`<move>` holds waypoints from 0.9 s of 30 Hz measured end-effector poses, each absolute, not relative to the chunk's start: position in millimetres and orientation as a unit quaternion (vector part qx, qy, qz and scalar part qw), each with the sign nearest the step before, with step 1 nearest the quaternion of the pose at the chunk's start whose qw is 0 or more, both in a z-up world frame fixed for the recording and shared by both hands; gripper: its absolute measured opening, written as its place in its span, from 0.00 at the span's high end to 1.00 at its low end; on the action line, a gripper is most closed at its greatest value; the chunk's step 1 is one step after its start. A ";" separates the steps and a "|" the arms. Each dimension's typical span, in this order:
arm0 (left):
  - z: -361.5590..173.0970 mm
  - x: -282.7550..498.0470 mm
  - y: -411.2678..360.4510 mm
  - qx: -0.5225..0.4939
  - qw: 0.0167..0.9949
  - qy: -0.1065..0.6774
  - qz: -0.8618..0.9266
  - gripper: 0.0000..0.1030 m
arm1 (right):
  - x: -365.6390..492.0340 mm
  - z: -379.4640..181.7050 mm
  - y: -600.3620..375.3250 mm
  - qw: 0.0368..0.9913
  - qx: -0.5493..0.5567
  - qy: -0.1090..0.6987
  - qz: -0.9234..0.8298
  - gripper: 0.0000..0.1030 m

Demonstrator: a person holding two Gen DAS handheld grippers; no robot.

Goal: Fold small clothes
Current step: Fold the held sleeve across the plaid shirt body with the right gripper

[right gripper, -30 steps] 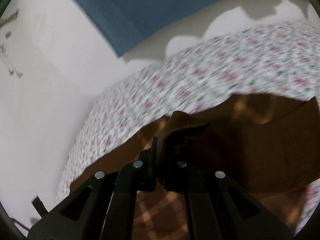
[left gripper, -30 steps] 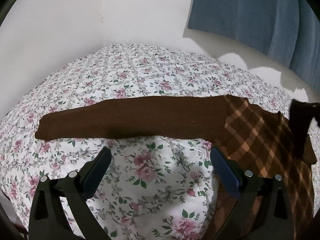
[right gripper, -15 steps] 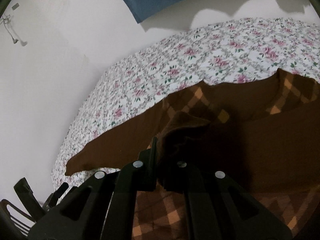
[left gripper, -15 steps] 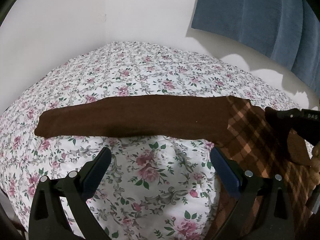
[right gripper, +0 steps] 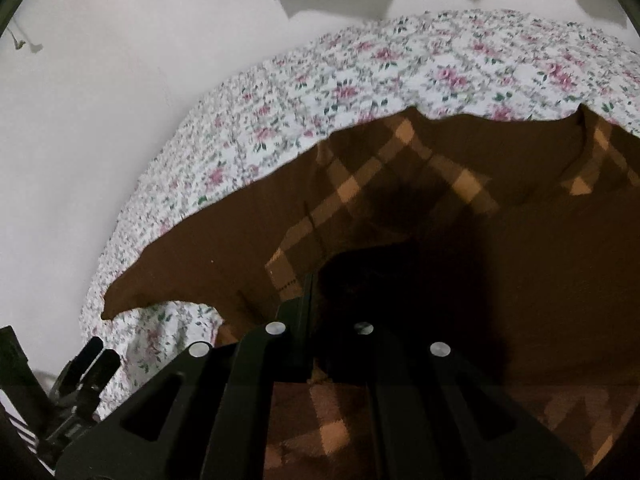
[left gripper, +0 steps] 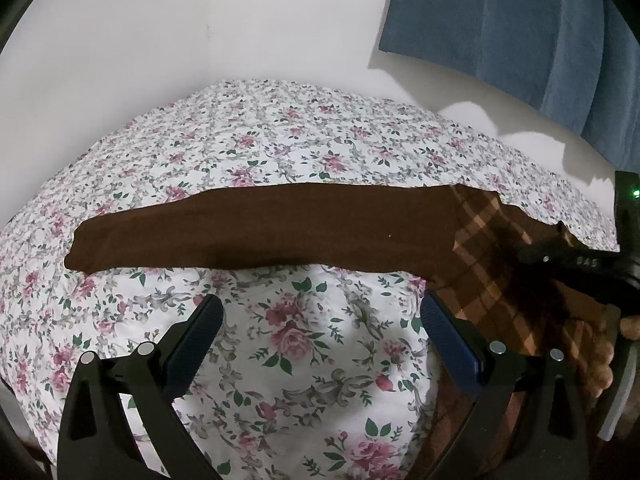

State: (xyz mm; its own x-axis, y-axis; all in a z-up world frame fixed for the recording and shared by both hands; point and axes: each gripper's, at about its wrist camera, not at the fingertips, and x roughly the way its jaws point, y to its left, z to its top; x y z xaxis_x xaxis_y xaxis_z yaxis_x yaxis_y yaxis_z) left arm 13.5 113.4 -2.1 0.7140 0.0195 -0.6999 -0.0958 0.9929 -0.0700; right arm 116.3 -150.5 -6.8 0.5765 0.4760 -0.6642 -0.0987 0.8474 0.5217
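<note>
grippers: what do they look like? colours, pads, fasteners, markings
Left gripper: black angular plastic fingers with cut-outs, ribbed blue pads, round silver fasteners. Right gripper: same black frame and silver fasteners; pad colour can't be made out. From the left camera its body shows pale lettering and a green light. Bare fingers grip its handle.

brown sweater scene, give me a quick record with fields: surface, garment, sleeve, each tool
surface: floral bedspread
garment: brown sweater with orange check panels, lying flat on the bedspread
sleeve: plain brown sleeve stretched out straight to the left
left tool: left tool open, holding nothing, over the bedspread just short of the sleeve
right tool: right tool shut on a bunch of the sweater's dark fabric
background: white wall, blue curtain
</note>
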 end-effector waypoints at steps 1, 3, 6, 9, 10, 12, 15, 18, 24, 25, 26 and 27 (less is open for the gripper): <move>-2.4 13.7 113.2 -0.051 0.924 0.378 0.031 0.05 | 117.3 -9.2 -148.9 0.859 0.220 0.431 0.169 0.93; -3.2 14.0 113.1 -0.051 0.924 0.379 0.031 0.05 | 119.8 -14.7 -145.8 0.853 0.223 0.438 0.176 0.93; -4.3 15.0 112.8 -0.052 0.923 0.381 0.031 0.05 | 122.7 -22.0 -141.9 0.846 0.230 0.445 0.182 0.92; -5.8 15.6 113.2 -0.053 0.922 0.383 0.030 0.05 | 125.0 -29.0 -139.5 0.840 0.235 0.452 0.187 0.91; -6.5 15.9 113.0 -0.053 0.921 0.384 0.030 0.05 | 125.5 -30.7 -138.9 0.838 0.237 0.453 0.190 0.90; -7.1 16.5 112.8 -0.054 0.920 0.386 0.029 0.05 | 126.1 -32.7 -137.7 0.834 0.243 0.454 0.198 0.85; -7.6 16.5 111.7 -0.054 0.920 0.387 0.028 0.05 | 126.9 -34.0 -136.7 0.827 0.256 0.453 0.215 0.76; -8.0 16.5 111.1 -0.053 0.920 0.387 0.028 0.05 | 127.0 -34.0 -133.9 0.824 0.258 0.451 0.226 0.70; -9.2 16.3 110.5 -0.053 0.919 0.389 0.027 0.05 | 125.4 -32.4 -121.1 0.819 0.250 0.448 0.257 0.60; -9.3 16.3 110.4 -0.053 0.919 0.389 0.027 0.05 | 125.0 -32.0 -119.5 0.819 0.248 0.447 0.259 0.58; -9.3 16.2 110.5 -0.053 0.919 0.389 0.027 0.05 | 124.6 -31.8 -118.4 0.819 0.246 0.447 0.261 0.57; -9.3 16.2 110.5 -0.054 0.919 0.389 0.027 0.05 | 124.5 -31.6 -117.5 0.819 0.246 0.447 0.263 0.56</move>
State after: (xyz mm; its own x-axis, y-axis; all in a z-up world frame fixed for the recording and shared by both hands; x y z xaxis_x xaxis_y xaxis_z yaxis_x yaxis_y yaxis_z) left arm 16.2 110.5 -9.3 0.6958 0.0085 -0.7182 -0.0918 0.9928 -0.0772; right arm 124.5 -117.5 -31.6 0.4625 0.6509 -0.6021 -0.2120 0.7405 0.6377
